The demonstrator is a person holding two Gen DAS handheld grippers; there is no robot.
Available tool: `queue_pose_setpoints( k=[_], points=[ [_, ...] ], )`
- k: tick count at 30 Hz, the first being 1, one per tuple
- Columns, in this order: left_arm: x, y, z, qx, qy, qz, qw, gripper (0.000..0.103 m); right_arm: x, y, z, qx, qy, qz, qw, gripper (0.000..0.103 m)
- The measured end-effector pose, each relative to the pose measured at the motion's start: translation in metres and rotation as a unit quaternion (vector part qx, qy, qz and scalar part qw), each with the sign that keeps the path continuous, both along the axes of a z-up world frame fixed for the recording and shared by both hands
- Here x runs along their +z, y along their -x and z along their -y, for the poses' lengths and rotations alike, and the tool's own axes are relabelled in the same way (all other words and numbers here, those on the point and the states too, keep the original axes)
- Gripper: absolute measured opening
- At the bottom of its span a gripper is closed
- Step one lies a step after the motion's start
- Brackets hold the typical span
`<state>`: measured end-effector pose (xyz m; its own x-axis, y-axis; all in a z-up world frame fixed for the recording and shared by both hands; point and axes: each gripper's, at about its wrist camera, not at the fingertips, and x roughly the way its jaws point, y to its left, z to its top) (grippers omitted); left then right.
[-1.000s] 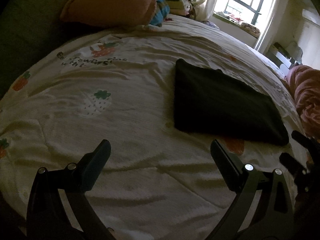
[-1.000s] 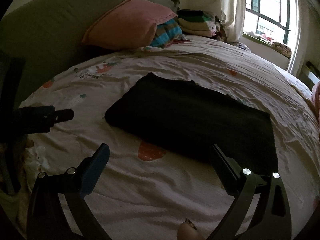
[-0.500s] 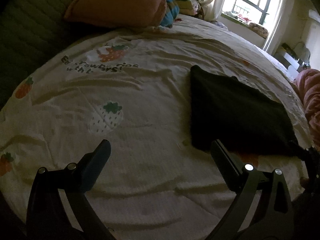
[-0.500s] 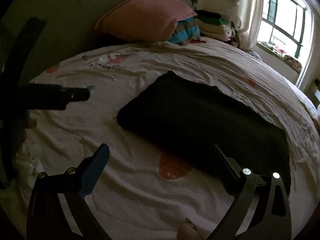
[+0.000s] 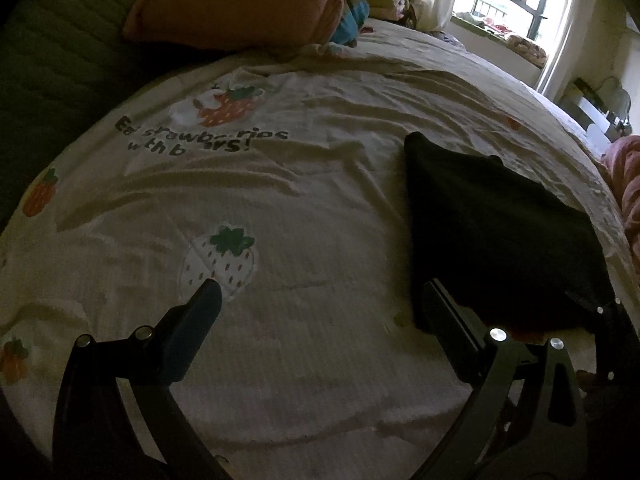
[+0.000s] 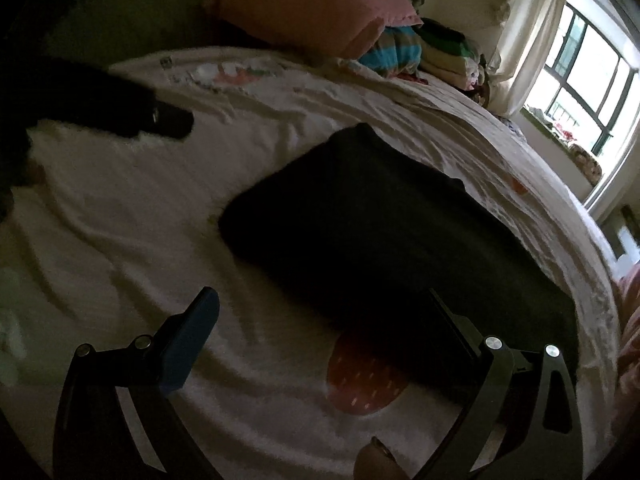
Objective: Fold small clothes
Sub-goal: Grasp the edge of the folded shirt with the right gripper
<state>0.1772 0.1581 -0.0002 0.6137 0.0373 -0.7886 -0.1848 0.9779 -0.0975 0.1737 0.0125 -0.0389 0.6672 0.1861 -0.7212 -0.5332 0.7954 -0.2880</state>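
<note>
A black folded garment (image 5: 492, 232) lies flat on the strawberry-print bedsheet (image 5: 280, 208); it also shows in the right wrist view (image 6: 380, 240). My left gripper (image 5: 320, 300) is open and empty, just above the sheet, with its right finger at the garment's near left corner. My right gripper (image 6: 324, 304) is open and empty, low over the garment's near edge. The left gripper's dark body (image 6: 100, 104) shows at the left of the right wrist view.
A pink pillow (image 5: 240, 0) and a stack of folded clothes (image 6: 440, 52) lie at the head of the bed. A pink blanket (image 5: 624, 184) lies at the right edge. A window (image 6: 584, 80) is at the far right.
Both grippers have moved forward and lower toward the black garment, which now looks larger. Both stay open. The garment has not moved.
</note>
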Motion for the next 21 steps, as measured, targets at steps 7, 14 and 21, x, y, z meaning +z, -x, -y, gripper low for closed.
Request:
queue_pose_setpoints(
  k=[7,14,21],
  points=[
    [-0.005,-0.017,0.001,-0.004,-0.006,-0.006,1.0000,0.093,-0.018,-0.016,-0.005,-0.005,0.034,0.007,0.999,0.098],
    [-0.008,-0.032,0.002,-0.009,-0.009,-0.010,0.9999,0.093,-0.025,-0.028,-0.008,-0.007,0.042,0.006,0.999,0.098],
    [-0.010,-0.043,0.004,-0.014,-0.013,-0.015,0.9997,0.093,-0.029,-0.040,-0.014,-0.008,0.048,0.010,0.999,0.098]
  ],
)
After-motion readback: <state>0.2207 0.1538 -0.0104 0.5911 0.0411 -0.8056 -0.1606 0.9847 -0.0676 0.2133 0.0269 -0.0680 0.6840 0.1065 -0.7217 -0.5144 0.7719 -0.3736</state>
